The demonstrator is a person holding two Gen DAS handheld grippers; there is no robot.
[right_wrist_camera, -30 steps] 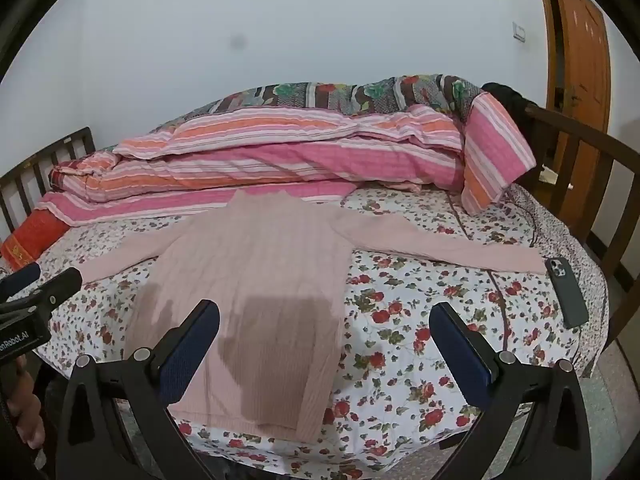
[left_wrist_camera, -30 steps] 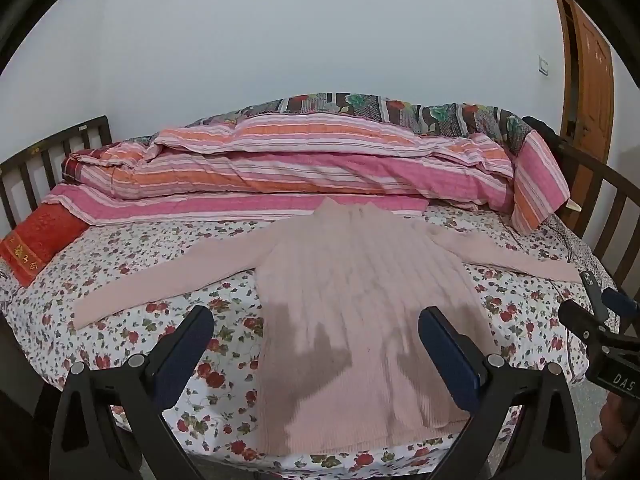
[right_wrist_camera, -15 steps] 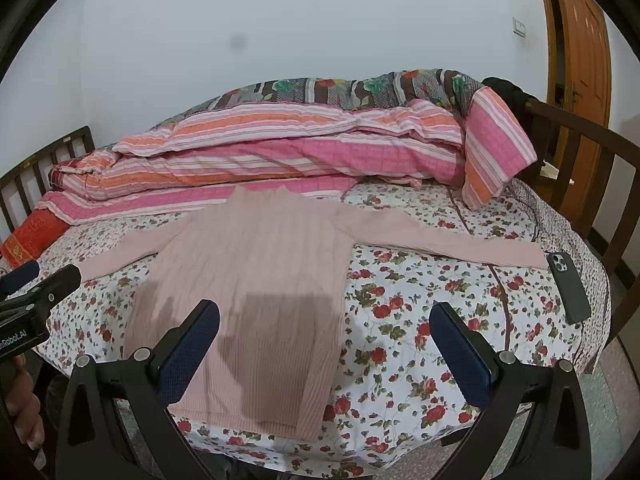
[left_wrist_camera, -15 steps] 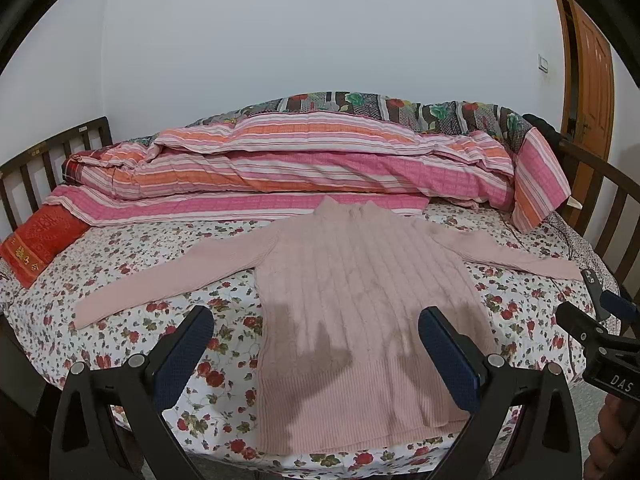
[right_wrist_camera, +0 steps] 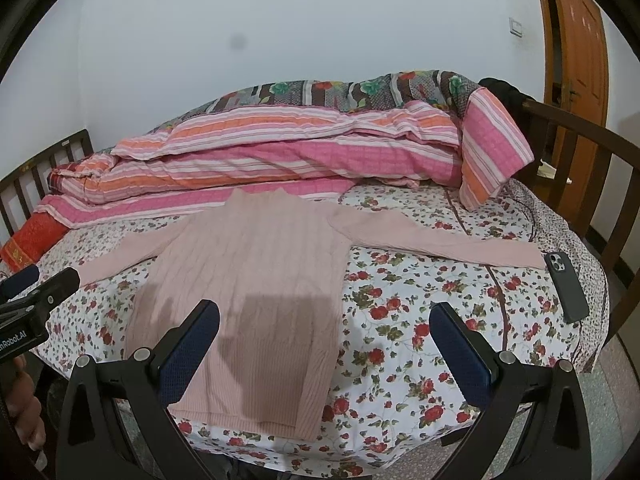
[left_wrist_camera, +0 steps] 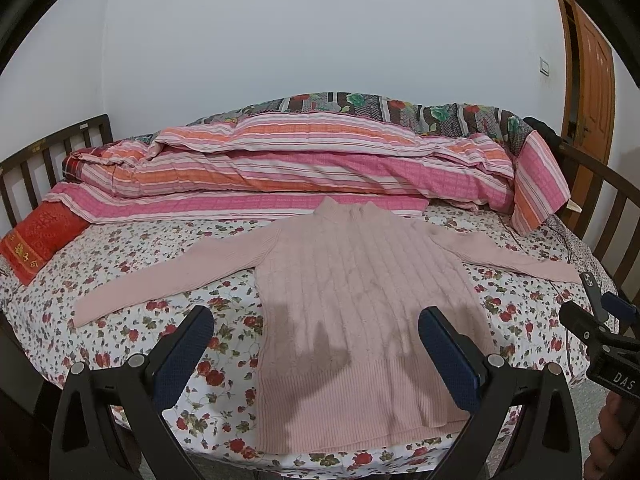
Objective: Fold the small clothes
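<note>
**Sweater spread flat**

We see the pale pink ribbed knit sweater (left_wrist_camera: 360, 300) lying flat on the floral-sheeted bed (left_wrist_camera: 160, 320), sleeves outstretched. Our left tongs (left_wrist_camera: 316, 344) and right tongs (right_wrist_camera: 326, 340) hover above it (both spread wide, empty).

a: occlusions, left wrist view? the left gripper (left_wrist_camera: 316, 336) finger covers a hem corner of the pink sweater (left_wrist_camera: 360, 300); the phone (left_wrist_camera: 592, 286) sits partly behind the right gripper (left_wrist_camera: 600, 332), itself cut by the frame edge.

b: right wrist view: the person's hand (right_wrist_camera: 24, 408) is cropped at the left border. the label on the left gripper (right_wrist_camera: 36, 292) is truncated there. the dark item (right_wrist_camera: 504, 94) on the bed rail (right_wrist_camera: 580, 128) is too indistinct to identify.
</note>
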